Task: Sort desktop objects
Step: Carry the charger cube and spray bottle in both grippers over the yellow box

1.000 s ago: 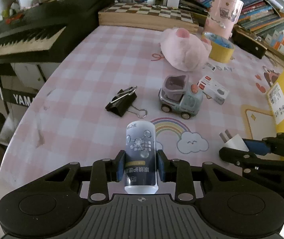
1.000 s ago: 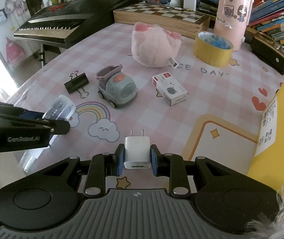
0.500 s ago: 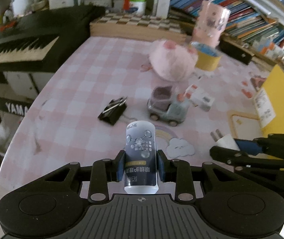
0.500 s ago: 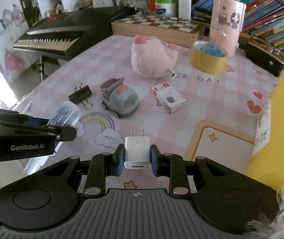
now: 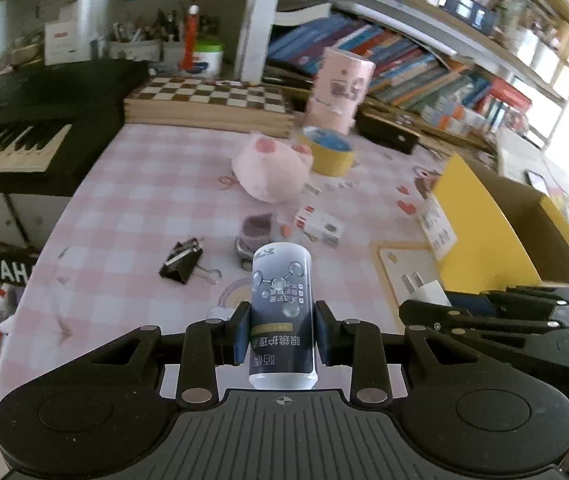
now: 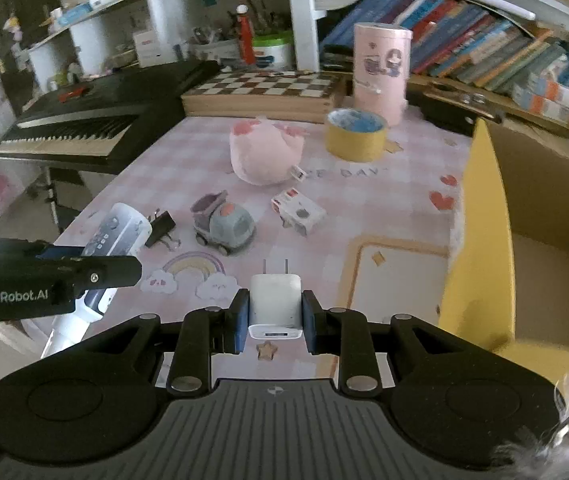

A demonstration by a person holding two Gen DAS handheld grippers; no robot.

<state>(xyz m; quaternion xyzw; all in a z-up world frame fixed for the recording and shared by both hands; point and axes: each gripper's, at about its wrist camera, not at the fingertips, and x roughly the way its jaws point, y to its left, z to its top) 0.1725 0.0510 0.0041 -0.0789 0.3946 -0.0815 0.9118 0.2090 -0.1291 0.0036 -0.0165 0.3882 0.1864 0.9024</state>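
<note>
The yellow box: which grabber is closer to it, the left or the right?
Right. The right gripper, holding the white charger, sits just beside the yellow box. The left gripper, holding the bottle, is farther, beyond the right one.

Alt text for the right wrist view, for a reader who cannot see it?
The right gripper clamps a white plug-in charger above a pink checked tablecloth, with an open yellow cardboard box at the right. Beyond lie a grey toy truck, a pink plush toy and a yellow tape roll.
</note>
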